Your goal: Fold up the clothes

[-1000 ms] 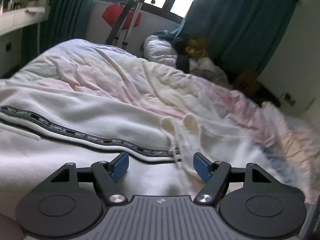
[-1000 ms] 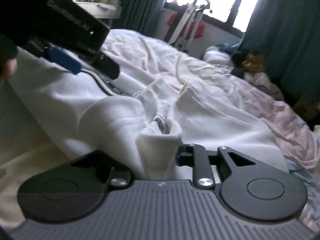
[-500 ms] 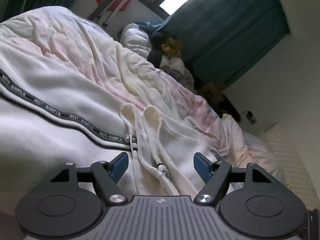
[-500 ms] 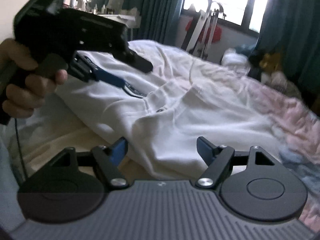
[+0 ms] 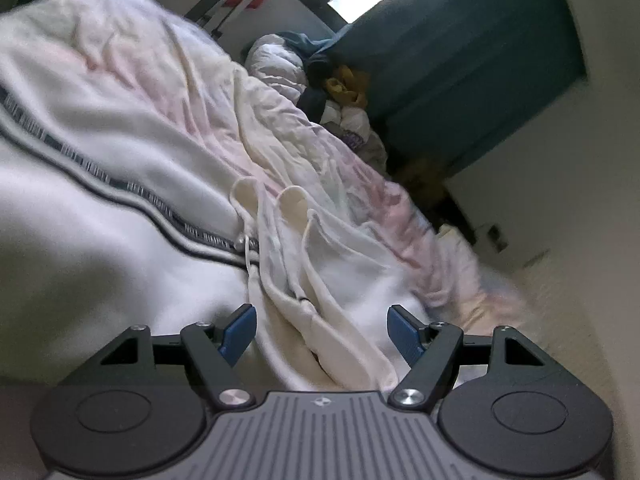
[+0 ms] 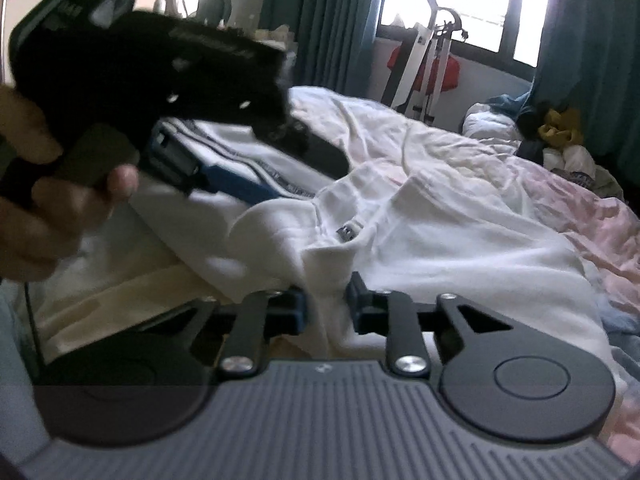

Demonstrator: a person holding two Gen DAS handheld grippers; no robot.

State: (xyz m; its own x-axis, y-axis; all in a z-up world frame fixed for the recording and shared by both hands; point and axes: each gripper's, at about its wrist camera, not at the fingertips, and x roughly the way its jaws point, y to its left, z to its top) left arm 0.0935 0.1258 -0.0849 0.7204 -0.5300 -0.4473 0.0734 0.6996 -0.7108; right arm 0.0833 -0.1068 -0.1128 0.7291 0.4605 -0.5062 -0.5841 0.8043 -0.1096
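A white garment [image 5: 120, 248] with a dark lettered stripe [image 5: 132, 192] and drawstrings [image 5: 296, 280] lies spread on the bed. My left gripper [image 5: 320, 328] stands open low over its drawstring edge, folds of cloth lying between the blue pads without being pressed. In the right wrist view the same garment [image 6: 460, 248] fills the middle. My right gripper [image 6: 326, 300] is closing, and a raised fold of white cloth is pinched between its pads. The left gripper's blue finger [image 6: 236, 188] shows at upper left, held by a hand [image 6: 48, 216].
A crumpled white and pink quilt [image 6: 440, 148] covers the bed under the garment. A heap of clothes [image 6: 556, 136] sits at the bed's far end. Teal curtains [image 5: 460, 72] and a white stand with a red item [image 6: 428, 64] are by the window.
My right gripper opened wide, then closed on a fold of the white garment. The left gripper rolled and sank closer to the drawstring edge, staying open.
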